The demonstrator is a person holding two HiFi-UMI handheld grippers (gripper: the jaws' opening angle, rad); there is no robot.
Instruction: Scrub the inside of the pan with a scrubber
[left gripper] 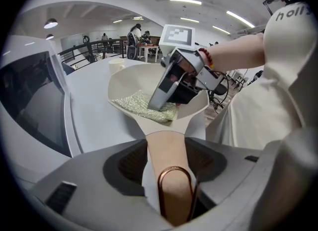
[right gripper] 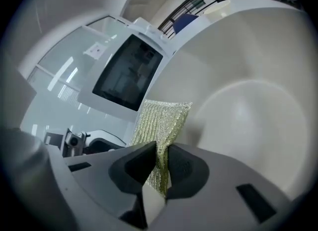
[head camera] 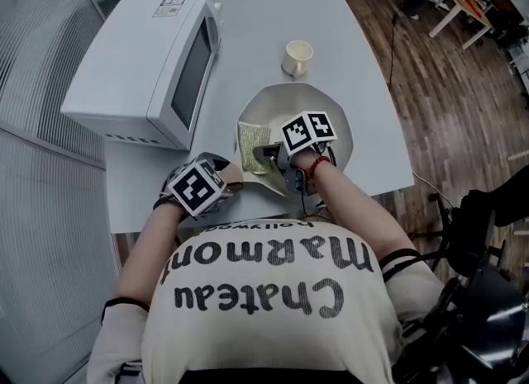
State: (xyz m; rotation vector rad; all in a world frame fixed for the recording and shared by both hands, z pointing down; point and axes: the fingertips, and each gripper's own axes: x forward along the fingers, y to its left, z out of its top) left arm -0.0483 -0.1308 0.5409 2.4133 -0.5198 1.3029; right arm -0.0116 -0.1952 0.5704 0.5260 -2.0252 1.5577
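**Head view:** the pan (head camera: 291,100) sits on the grey table (head camera: 364,35) close to its near right edge. The microwave (head camera: 140,60) is just beside it on the left and a cup (head camera: 297,58) stands beyond it. Open tabletop lies far. The person's torso hides the near edge.

**Left gripper view:** the left gripper (left gripper: 168,161) is clamped on the pan's handle (left gripper: 164,143). The near end of the handle, with its copper loop, is cut off.

**Right gripper view:** the right gripper (right gripper: 160,158) is pinched tight on the scrubber (right gripper: 164,118), which lies against the pan's left inner wall. Bare pan floor spreads to the right.
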